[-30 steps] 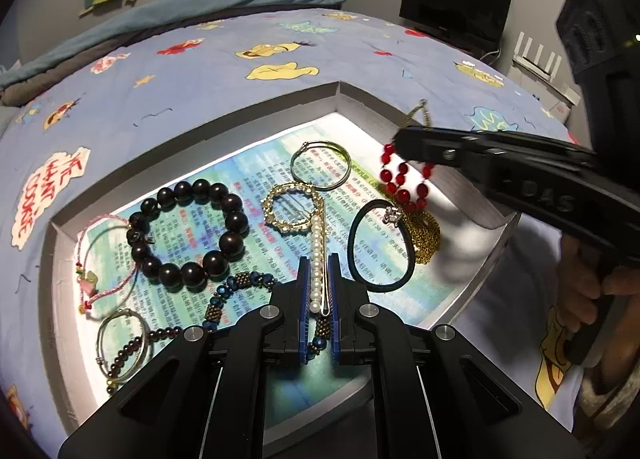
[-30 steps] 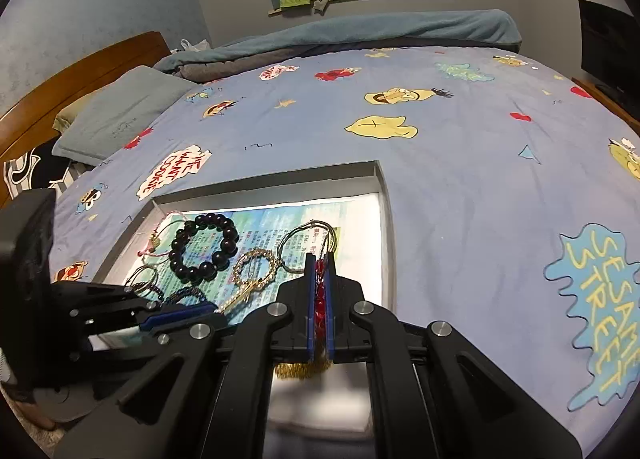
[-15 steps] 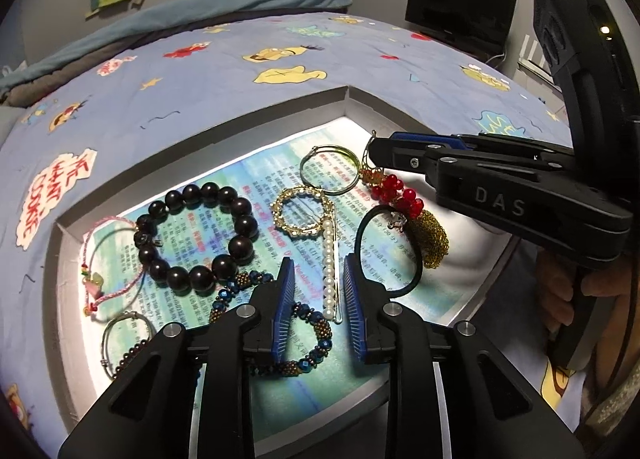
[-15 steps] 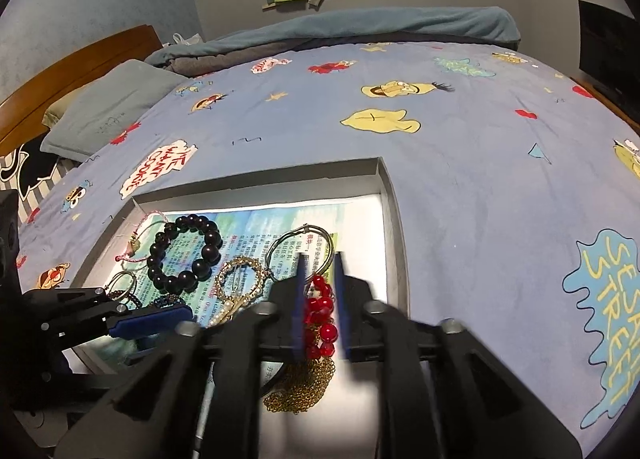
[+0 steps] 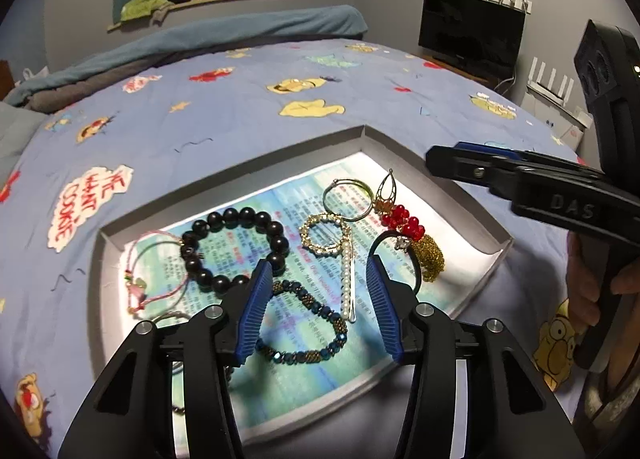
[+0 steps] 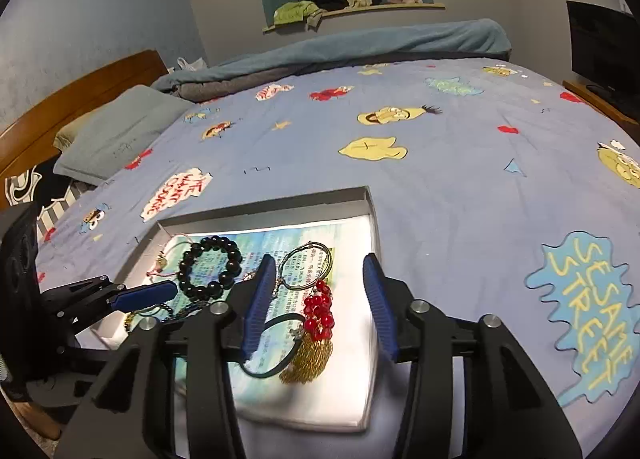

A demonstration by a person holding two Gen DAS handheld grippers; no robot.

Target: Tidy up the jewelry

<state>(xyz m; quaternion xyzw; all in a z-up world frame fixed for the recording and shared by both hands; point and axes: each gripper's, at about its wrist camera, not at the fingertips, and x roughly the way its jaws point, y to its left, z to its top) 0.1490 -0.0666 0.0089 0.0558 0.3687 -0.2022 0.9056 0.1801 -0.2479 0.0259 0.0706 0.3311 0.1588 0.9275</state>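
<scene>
A shallow grey tray (image 5: 404, 145) lined with printed paper lies on the bed and holds several pieces of jewelry. A pearl hair clip (image 5: 347, 279) lies flat between a gold ring bracelet (image 5: 325, 235) and a blue bead bracelet (image 5: 304, 323). A red-bead earring with a gold tassel (image 5: 416, 237) lies at the tray's right, also in the right wrist view (image 6: 316, 333). My left gripper (image 5: 316, 311) is open and empty above the blue bracelet. My right gripper (image 6: 316, 307) is open and empty above the earring.
A black bead bracelet (image 5: 236, 243), a pink cord bracelet (image 5: 154, 279), a thin metal hoop (image 5: 347, 199) and a black hair tie (image 5: 394, 255) lie in the tray too. The blue cartoon bedspread (image 6: 460, 179) surrounds it. A TV (image 5: 472, 33) stands at the back right.
My left gripper let go of the pearl clip and opened wide. My right gripper let go of the red earring, which now lies in the tray, and opened and drew back.
</scene>
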